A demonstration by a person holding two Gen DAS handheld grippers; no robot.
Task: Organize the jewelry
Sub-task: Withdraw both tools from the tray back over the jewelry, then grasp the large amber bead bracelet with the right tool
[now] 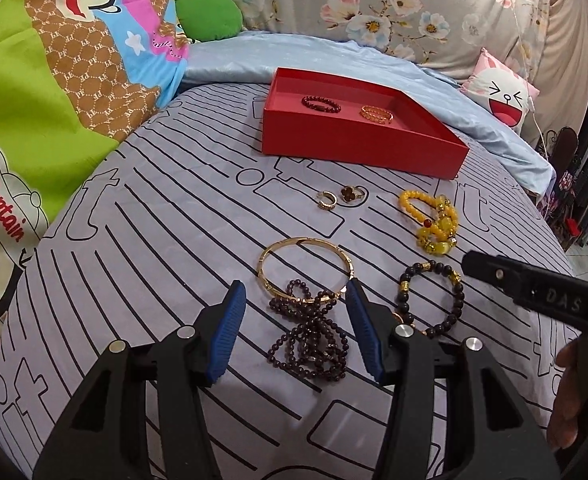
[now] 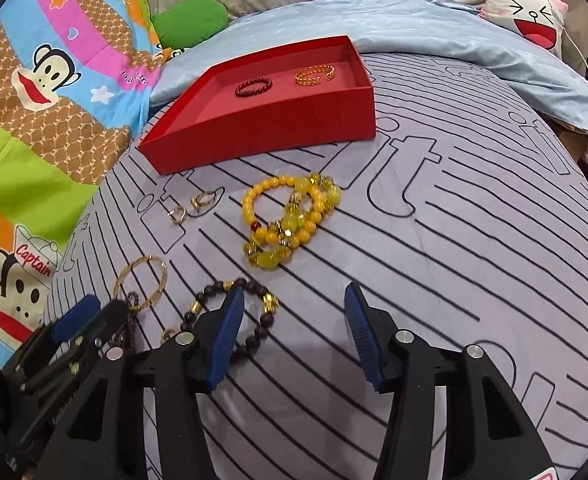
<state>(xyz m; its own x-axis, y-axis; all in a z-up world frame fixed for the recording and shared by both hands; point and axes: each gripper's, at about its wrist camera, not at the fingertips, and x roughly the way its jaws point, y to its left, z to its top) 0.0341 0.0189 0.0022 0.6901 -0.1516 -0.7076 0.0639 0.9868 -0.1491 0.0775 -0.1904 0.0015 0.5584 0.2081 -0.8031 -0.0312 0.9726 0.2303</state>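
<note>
Nearest the left wrist camera, the left gripper [image 1: 295, 300] hangs with its fingers apart and empty, straddling a dark purple bead strand [image 1: 309, 340] whose loops overlap a gold bangle [image 1: 303, 270] on the striped bed sheet [image 1: 154, 240]. Likewise parted and empty, the right gripper [image 2: 292, 308] has its left finger over a black bead bracelet [image 2: 230, 316]. Beyond lie yellow bead bracelets [image 2: 290, 220] and two rings [image 1: 341, 196]. Farthest, a red tray [image 1: 357, 148] holds a dark red bracelet [image 1: 321, 103] and an orange one [image 1: 375, 114].
</note>
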